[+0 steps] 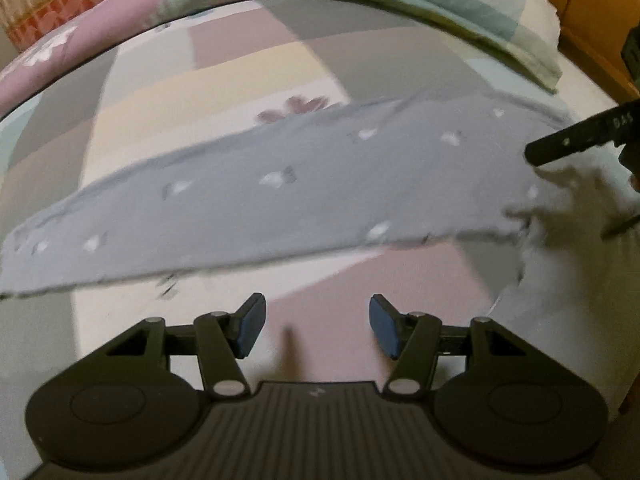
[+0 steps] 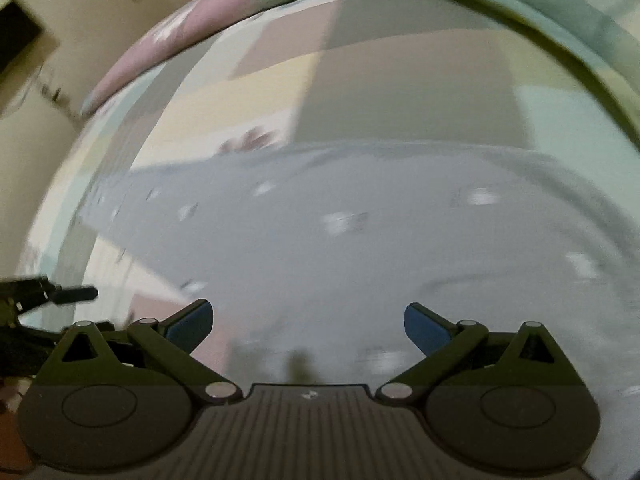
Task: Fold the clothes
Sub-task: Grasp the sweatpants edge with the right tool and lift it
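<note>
Garment (image 1: 280, 200), grey with small white motifs, lies spread flat on the patchwork bedsheet (image 1: 224, 80), which I take as landmark; both views are blurred. Left gripper (image 1: 317, 327): blue pads spread, nothing between them, poised over bare sheet just short of the garment's near edge. Right gripper (image 2: 308, 326): pads spread wide, empty, over the garment itself. Folded green checked bedding (image 1: 460, 12) sits at the sheet's far edge; pink quilt (image 1: 120, 20) beside it.
</note>
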The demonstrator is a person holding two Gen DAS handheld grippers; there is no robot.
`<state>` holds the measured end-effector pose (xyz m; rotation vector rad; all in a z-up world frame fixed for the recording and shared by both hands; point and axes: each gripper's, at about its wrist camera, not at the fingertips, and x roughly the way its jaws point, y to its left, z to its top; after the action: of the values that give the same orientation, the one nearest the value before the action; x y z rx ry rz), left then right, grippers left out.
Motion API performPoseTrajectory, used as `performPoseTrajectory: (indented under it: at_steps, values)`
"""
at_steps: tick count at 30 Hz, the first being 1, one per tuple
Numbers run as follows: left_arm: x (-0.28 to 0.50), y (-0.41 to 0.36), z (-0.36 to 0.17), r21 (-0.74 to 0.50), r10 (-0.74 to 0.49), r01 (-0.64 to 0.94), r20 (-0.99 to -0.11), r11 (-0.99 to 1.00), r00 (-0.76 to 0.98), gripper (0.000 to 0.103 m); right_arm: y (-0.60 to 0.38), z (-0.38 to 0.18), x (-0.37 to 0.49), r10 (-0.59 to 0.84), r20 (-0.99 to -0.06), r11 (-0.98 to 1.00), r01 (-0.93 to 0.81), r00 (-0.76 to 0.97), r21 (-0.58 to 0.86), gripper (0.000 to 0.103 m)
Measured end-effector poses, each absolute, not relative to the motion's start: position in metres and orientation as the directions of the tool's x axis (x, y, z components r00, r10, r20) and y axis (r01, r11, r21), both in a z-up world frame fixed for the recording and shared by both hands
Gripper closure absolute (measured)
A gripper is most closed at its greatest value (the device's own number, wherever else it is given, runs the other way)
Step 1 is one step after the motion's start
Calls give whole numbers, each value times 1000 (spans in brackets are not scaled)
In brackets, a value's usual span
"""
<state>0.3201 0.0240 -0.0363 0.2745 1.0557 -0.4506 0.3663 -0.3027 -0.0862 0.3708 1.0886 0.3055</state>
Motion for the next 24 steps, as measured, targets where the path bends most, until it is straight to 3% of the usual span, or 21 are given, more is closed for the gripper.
performPoseTrajectory:
  at_steps: [6,12,24]
  values:
    - [346,-54,-33,-37,-300,558,-871,829,388,44,-436,-83,368,459,-758,853,8,464,522,0]
    - [354,-120,-37,-64,-356,640,-871,766,339,44,-508,-100,395,521,-755,835,-53,399,548,0]
    - [350,-157,-43,-107,-373,679,-891,727,260,45,-508,-136,484,699,-712,673,-273,-68,687,0]
